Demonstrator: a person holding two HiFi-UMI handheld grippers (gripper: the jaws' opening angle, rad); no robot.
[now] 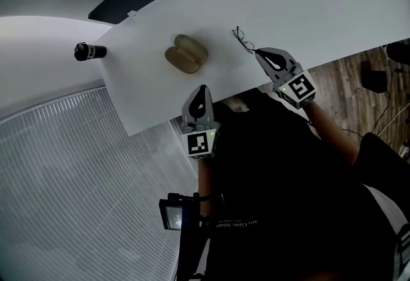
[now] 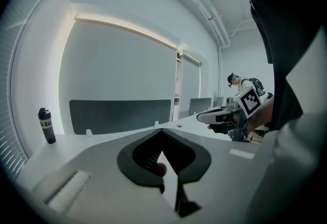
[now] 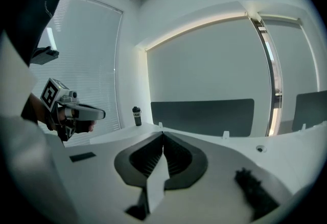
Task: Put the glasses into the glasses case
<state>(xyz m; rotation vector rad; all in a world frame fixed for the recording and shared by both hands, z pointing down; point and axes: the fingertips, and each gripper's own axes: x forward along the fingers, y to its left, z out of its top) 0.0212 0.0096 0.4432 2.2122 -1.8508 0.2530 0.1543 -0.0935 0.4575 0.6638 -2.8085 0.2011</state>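
The white bench (image 1: 307, 11) carries a beige glasses case (image 1: 186, 54) — glasses (image 1: 243, 40) near on its right, a black bottle (image 1: 89, 52) well apart on its left.

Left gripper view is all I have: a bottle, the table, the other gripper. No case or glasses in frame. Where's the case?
Observer: In the head view the beige clamshell glasses case lies on the white table, apparently open, just ahead of the left gripper.
Operator: Glasses?
Observer: The thin black wire-frame glasses lie on the table to the case's right, apart from it, near the tip of the right gripper.
Operator: Right one gripping them?
Observer: No. The right gripper view shows its fingers together with nothing between them.
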